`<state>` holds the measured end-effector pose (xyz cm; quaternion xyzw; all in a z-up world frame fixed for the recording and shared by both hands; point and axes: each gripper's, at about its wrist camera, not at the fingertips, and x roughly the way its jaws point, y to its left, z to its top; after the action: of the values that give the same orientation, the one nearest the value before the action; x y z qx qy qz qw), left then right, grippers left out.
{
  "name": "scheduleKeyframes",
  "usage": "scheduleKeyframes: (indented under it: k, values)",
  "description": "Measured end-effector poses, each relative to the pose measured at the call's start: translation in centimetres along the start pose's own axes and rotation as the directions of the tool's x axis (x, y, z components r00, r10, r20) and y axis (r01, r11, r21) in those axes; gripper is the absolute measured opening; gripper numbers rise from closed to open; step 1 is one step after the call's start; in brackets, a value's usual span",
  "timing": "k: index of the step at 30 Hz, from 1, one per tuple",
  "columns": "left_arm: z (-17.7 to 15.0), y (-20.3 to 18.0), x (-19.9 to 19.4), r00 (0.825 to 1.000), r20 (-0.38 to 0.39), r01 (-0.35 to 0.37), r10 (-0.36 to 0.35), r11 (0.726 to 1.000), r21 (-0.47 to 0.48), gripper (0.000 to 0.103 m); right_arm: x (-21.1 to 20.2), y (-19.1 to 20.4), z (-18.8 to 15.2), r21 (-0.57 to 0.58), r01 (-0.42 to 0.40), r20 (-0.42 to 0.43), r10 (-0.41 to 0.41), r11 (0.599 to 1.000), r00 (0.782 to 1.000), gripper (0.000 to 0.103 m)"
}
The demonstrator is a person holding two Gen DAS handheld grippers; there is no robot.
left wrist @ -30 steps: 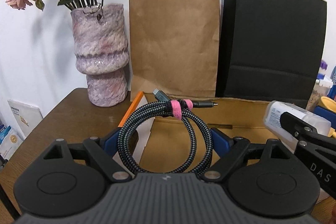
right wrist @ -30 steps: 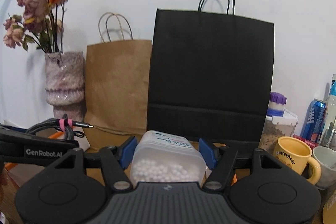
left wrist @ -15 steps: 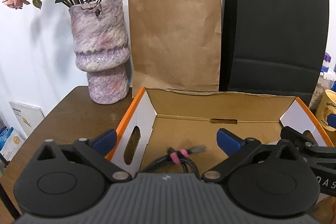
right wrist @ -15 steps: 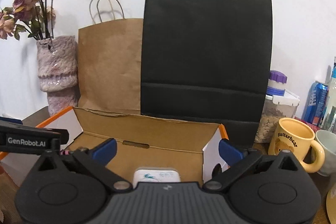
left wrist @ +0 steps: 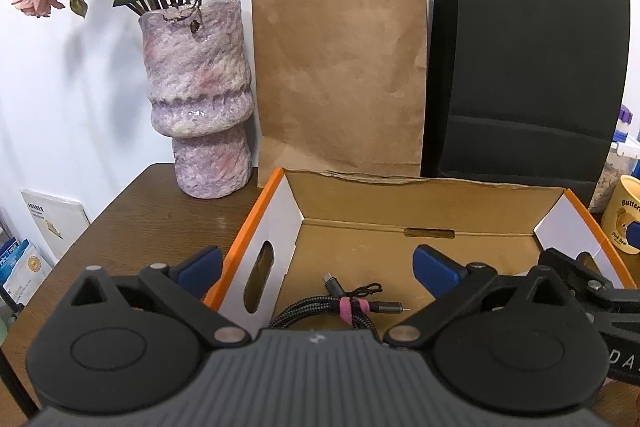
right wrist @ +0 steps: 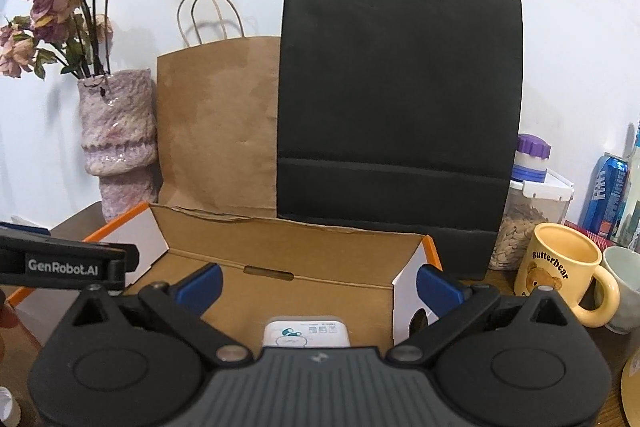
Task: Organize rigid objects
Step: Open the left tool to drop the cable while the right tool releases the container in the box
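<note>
An open cardboard box [left wrist: 432, 187] with orange outer edges stands on the wooden table. A coiled braided cable [left wrist: 340, 309] tied with a pink strap lies on the box floor at its left end. My left gripper [left wrist: 318, 267] hangs open above it, nothing between its blue pads. In the right wrist view the same box [right wrist: 288, 227] holds a white plastic container [right wrist: 306, 331] with a printed lid on its floor, partly hidden by the gripper body. My right gripper [right wrist: 318, 285] stands open above that container, not touching it.
Behind the box a brown paper bag [left wrist: 340, 75] and a black paper bag [left wrist: 528, 87] lean on the wall. A purple vase [left wrist: 198, 95] with dried roses stands at the back left. A yellow mug [right wrist: 562, 273], a jar, a can and another cup crowd the right.
Both grippers opened and let go: the cable dropped from the left jaws onto the box floor, and the white container dropped from the right jaws into the box.
</note>
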<state>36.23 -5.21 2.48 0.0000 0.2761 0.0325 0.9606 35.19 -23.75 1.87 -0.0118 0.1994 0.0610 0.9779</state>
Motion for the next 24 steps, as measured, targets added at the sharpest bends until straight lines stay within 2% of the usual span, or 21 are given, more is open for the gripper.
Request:
scheduleKeyframes:
  k: [6, 24]
  values:
    - [0.2, 0.3, -1.3, 1.0, 0.024, -0.016, 0.016, 1.0, -0.01, 0.103, -1.2, 0.1, 0.3, 0.0, 0.002, -0.004, -0.002, 1.0, 1.0, 0.103]
    - [-1.4, 1.2, -7.2, 0.997, 0.073, 0.023, -0.022, 1.0, 0.0, 0.103, -6.8, 0.1, -0.9, -0.025, 0.001, 0.02, -0.001, 1.0, 1.0, 0.103]
